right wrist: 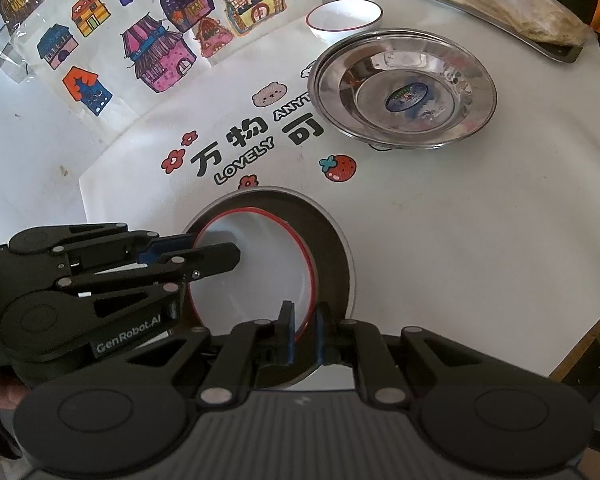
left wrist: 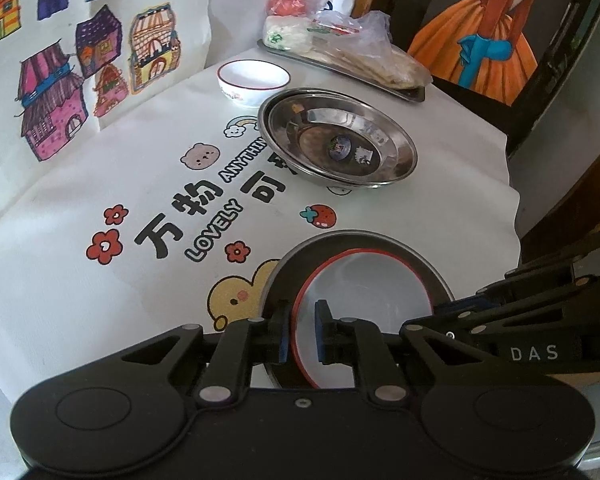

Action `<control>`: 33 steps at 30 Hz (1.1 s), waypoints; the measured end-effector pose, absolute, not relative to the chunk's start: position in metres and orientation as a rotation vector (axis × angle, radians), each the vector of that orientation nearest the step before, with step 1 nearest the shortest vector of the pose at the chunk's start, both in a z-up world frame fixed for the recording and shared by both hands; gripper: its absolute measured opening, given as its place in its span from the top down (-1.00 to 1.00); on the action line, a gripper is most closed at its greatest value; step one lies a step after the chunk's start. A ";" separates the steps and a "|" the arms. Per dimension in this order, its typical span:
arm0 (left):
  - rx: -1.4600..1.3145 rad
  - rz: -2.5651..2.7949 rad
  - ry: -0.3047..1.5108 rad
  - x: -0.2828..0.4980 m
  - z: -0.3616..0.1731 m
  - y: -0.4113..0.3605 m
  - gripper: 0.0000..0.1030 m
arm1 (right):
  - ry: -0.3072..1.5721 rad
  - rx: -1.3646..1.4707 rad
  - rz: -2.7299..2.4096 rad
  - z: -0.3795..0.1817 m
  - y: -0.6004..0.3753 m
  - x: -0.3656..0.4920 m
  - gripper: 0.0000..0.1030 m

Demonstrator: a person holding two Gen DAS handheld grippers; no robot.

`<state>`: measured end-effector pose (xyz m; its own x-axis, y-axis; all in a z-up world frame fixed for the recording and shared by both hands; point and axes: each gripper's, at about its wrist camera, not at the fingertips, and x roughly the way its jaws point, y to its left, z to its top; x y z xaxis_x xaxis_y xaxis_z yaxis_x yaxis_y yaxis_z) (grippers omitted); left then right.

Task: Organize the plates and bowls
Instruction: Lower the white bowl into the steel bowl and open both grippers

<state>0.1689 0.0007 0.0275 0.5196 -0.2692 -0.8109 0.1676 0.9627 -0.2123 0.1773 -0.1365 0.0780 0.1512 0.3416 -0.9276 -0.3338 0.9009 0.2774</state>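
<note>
Cartoon-print table (left wrist: pixel 440 216); red-rimmed bowl (left wrist: pixel 364 304) inside dark plate (left wrist: pixel 340 242), nearer than steel plates (left wrist: pixel 340 136). Left hand-held gripper (left wrist: pixel 302 334) and right hand-held gripper (right wrist: pixel 304 334) clamped on its rim. Next, probably: lift level, together

Open cloth (right wrist: pixel 440 220) between near bowl (right wrist: pixel 252 268) and steel plates (right wrist: pixel 404 88) — tray (right wrist: pixel 556 50) behind.

Each camera sits just behind its own tongs, looking steeply down at the table (left wrist: pixel 80 312). Both share the red-rimmed bowl (left wrist: pixel 376 280) close ahead and the steel plates (right wrist: pixel 404 92) beyond.
</note>
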 end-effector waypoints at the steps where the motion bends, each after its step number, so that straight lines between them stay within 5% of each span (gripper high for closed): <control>1: -0.108 -0.266 0.994 0.170 0.028 0.000 0.71 | 1.334 0.007 0.487 0.078 -0.137 0.178 0.74; 16: -0.133 -0.289 1.001 0.169 0.033 0.005 0.49 | 1.285 0.018 0.502 0.087 -0.142 0.175 0.54; 23: -0.175 -0.327 0.958 0.164 0.047 0.015 0.27 | 1.223 0.052 0.523 0.103 -0.154 0.177 -0.03; 26: -0.161 -0.276 0.892 0.165 0.061 0.021 -0.27 | 1.192 0.079 0.513 0.112 -0.166 0.185 -0.19; 33: -0.181 -0.185 0.824 0.195 0.075 0.044 -0.47 | 1.126 0.126 0.481 0.122 -0.187 0.221 -0.72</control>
<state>0.1955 0.0442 0.0751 0.6651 -0.2330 -0.7095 0.0926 0.9685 -0.2313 0.2211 -0.1873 0.1222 0.3398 0.4311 -0.8359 -0.3063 0.8911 0.3350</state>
